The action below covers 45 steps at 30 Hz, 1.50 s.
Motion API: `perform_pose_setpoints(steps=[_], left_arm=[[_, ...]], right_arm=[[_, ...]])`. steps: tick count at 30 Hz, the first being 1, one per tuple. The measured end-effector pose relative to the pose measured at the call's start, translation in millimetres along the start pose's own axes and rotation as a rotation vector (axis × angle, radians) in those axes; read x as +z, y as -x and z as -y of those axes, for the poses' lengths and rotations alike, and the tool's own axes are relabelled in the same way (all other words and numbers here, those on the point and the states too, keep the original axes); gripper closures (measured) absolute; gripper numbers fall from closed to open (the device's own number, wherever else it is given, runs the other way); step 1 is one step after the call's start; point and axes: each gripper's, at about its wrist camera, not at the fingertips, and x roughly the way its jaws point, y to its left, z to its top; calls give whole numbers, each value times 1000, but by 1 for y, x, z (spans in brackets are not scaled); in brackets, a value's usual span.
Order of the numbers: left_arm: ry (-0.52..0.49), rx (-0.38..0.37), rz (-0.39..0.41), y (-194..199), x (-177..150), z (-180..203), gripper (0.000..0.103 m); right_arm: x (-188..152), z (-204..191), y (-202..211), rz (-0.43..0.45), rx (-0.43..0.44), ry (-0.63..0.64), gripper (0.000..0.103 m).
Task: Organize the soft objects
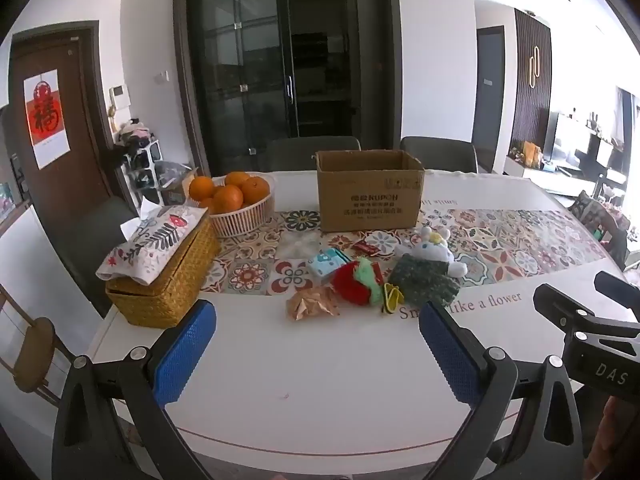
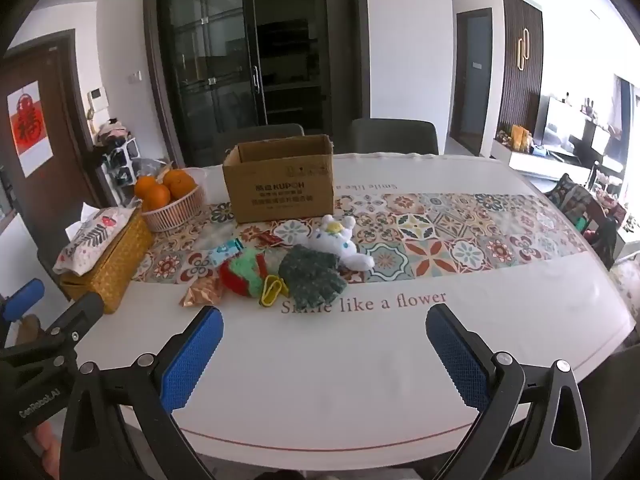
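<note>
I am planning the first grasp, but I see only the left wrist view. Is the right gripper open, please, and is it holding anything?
Observer: The right gripper is open wide and holds nothing; only the bare white table top shows between its jaws.
Operator: Which soft thing lies closest in front of it?
Observer: The dark green knitted cloth. Its near corner covers part of the printed word "Smile".

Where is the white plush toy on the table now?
In both wrist views the white plush toy lies on the patterned runner, just in front of the cardboard box, touching the far edge of the green knitted cloth.
</note>
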Motion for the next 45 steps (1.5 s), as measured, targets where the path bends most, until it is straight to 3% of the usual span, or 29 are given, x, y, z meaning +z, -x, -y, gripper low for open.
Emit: perform_pose_setpoints(steps=[45], left_arm=[[0,-9,34,0,9,2,0]], right_arm=[[7,3,-2,20,17,-2,0]])
